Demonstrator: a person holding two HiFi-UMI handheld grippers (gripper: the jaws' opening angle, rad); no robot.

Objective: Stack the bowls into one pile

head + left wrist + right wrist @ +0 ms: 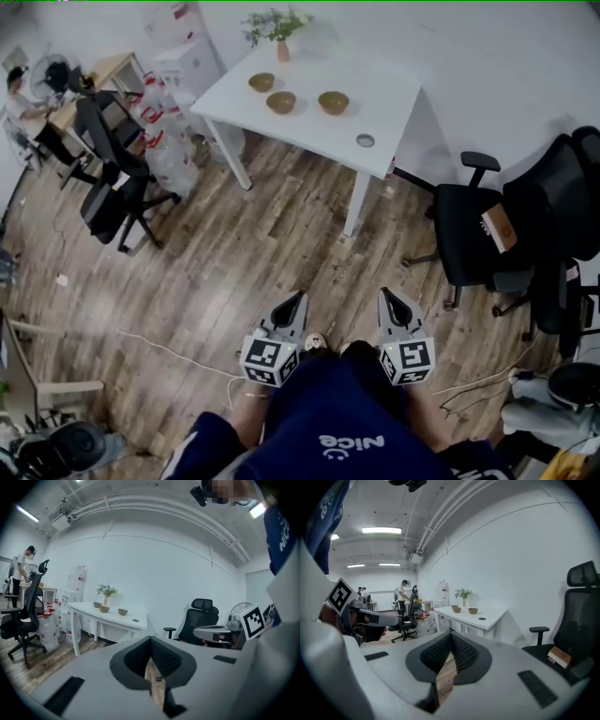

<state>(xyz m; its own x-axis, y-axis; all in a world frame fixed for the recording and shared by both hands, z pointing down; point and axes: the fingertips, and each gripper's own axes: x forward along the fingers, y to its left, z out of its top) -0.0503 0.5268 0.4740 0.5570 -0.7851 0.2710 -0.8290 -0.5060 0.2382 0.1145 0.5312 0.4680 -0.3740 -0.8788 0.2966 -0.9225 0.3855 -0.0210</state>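
Three brown bowls [262, 82] [280, 102] [333, 102] stand apart on a white table [394, 103] across the room. They also show in the left gripper view as small bowls [97, 604] [104, 609] [123, 611] and in the right gripper view as bowls [454, 607] [457, 610] [473, 611]. My left gripper [300, 297] [151, 641] and right gripper [385, 294] [451, 637] are held side by side in front of my body, far from the table. Both are shut with nothing in them.
A vase with a plant [282, 45] and a small round lid [366, 141] also sit on the table. Black office chairs [473, 225] [117, 178] stand right and left of it. Water bottles [173, 155] stand by its left leg. A cable [169, 352] crosses the wooden floor. A person [23, 108] is at a far desk.
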